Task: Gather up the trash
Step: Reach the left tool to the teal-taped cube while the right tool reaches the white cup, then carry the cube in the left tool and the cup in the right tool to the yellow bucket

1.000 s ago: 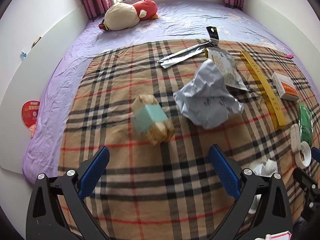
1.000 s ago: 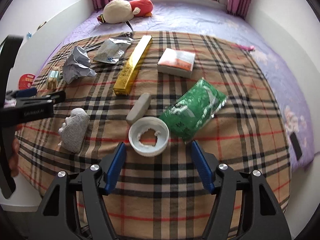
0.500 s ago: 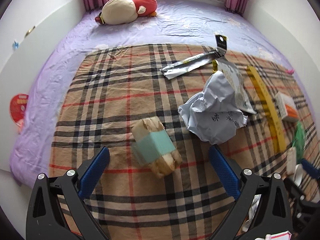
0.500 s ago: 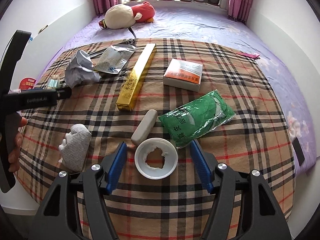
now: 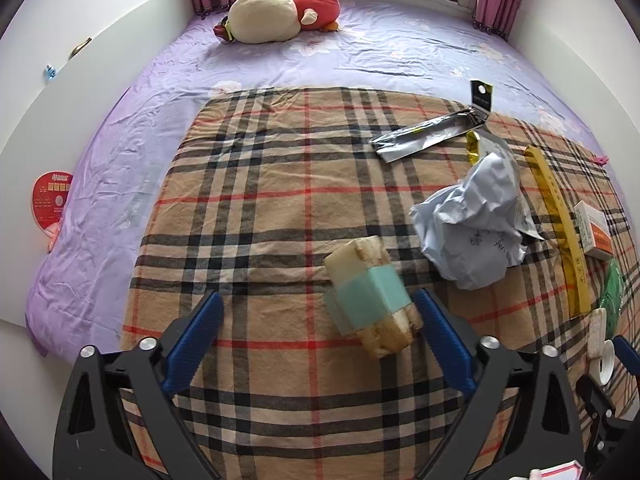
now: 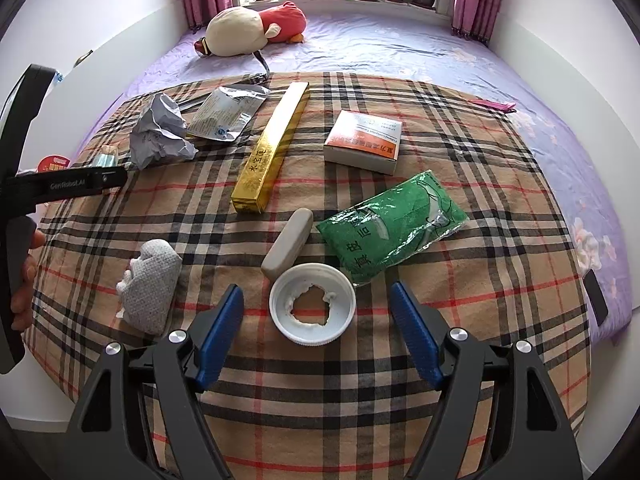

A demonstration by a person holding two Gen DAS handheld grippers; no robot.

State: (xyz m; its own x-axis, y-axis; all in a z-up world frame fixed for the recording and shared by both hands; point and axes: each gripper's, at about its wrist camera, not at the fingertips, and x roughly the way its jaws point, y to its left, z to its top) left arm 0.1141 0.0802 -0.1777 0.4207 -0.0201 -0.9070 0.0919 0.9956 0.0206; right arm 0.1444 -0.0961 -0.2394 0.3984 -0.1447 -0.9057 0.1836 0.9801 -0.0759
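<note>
Trash lies on a plaid cloth on a bed. My left gripper is open, with a beige packet with a teal band just ahead between its fingers, closer to the right finger. Beyond it lie crumpled grey paper and a silver wrapper. My right gripper is open around a white lid, not touching it. Around it lie a grey bar, a green packet, a white wad, a gold box and an orange-white box.
A silver pouch lies by the crumpled paper. A plush toy rests on the purple sheet near the window sill. White walls flank the bed. A red disc sits at the left edge. The left gripper's body shows in the right wrist view.
My left gripper has moved left and forward, so the banded packet now sits between its fingers near the right one. My right gripper has closed in on the white lid.
</note>
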